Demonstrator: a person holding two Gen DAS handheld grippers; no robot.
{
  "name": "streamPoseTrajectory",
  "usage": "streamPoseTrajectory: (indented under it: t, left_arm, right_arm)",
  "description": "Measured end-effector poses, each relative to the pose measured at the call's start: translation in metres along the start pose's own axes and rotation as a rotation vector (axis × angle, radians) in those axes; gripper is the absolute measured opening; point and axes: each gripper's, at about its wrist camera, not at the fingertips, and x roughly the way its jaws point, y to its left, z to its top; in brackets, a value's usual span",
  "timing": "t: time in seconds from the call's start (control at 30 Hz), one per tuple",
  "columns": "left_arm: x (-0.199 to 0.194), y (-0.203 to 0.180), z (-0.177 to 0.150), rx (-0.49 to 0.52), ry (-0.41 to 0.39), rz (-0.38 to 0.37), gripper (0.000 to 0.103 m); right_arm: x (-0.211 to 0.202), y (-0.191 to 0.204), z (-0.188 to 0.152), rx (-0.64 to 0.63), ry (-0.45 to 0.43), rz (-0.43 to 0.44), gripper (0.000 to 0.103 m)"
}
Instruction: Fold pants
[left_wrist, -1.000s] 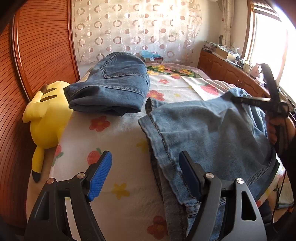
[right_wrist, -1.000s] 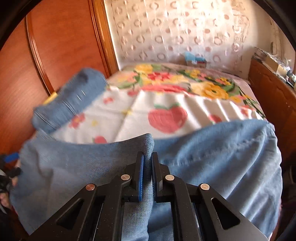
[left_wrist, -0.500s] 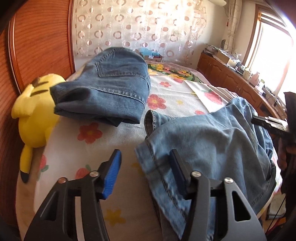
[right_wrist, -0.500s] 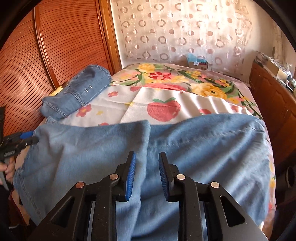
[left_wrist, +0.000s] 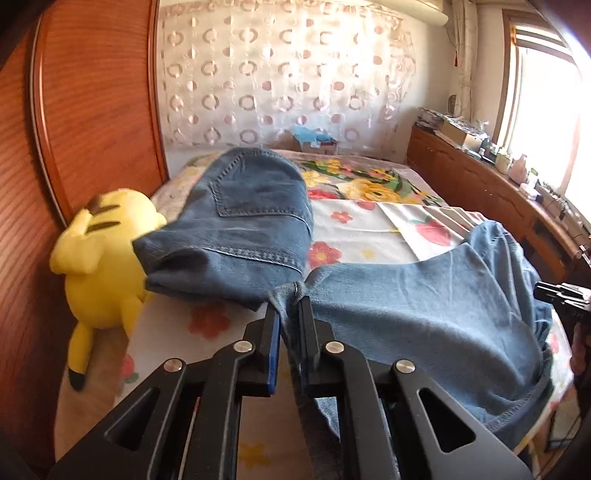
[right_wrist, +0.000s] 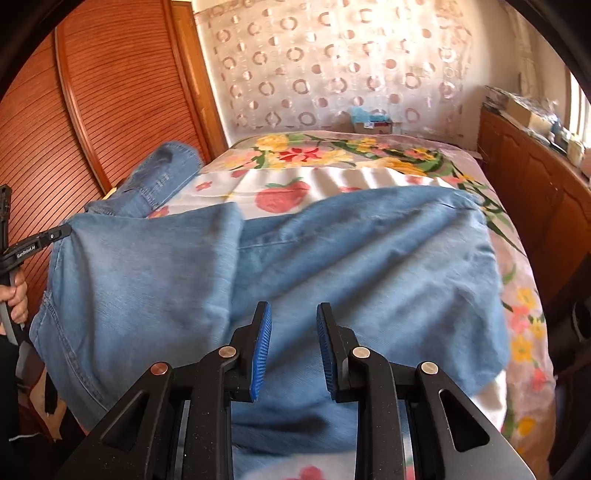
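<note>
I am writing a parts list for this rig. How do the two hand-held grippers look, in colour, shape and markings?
Both look alike. The left hand-held gripper and the right hand-held gripper each have matte black angular frames with triangular cut-outs, round silver rivets at the joints, and two fingers lined with blue ribbed pads. Seen from the right wrist camera, the left one carries small white lettering on its black arm.

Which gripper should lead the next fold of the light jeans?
Left, probably. The left gripper is shut on the hem corner of the light jeans. The right gripper is open above the denim, gripping nothing; it would need to regrasp first.
</note>
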Motion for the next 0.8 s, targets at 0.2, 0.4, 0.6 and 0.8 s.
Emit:
streamPoseTrajectory:
  t: [0.2,0.4,0.6,0.8]
  left_arm:
    - [-0.004,-0.007,-0.005,0.030,0.009,0.002,0.032]
    - [-0.016,-0.028,-0.008,0.057,-0.023,-0.042,0.080]
    - [-0.019,-0.068,-0.017,0.123,-0.030,-0.086,0.080]
    - [-0.014,-0.102,-0.027,0.169,-0.003,-0.148,0.080]
  right_arm:
    - [-0.021,-0.022,-0.016,0.042,-0.028,-0.049,0.037]
    - [-0.035,-0.034,-0.030,0.065,-0.031,-0.094,0.039]
    - [-0.051,-0.039,-0.044,0.082,-0.040,-0.123,0.039]
    - [-0.054,-0.045,-0.048,0.105,-0.037,-0.159,0.039]
